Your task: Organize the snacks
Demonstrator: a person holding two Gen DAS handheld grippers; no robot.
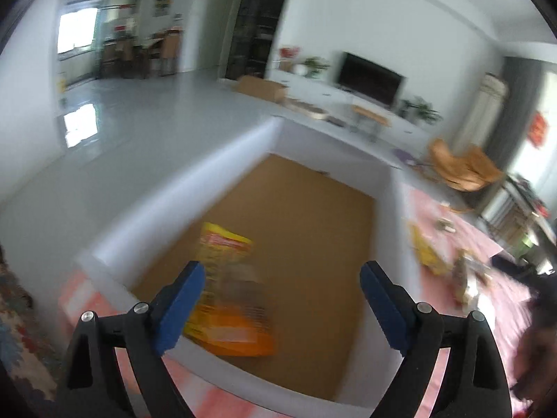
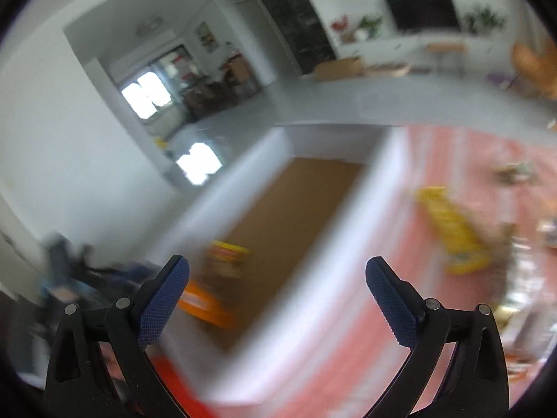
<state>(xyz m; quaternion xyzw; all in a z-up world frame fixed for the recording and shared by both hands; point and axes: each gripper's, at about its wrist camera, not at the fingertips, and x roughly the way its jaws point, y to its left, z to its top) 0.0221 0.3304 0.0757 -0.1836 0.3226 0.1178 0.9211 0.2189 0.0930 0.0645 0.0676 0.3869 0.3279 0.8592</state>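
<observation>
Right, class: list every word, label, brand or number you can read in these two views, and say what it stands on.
None can be read.
Yellow-and-orange snack bag in the white-walled cardboard box: red printed band, blurred.
Yellow packet on the pink striped tablecloth: blurred.
Red sign by the window: too small.
Framed wall picture: too small.

Left gripper (image 1: 282, 282) jaws wide apart above a yellow-orange snack bag (image 1: 229, 289) inside the white-walled box (image 1: 393, 216)
</observation>
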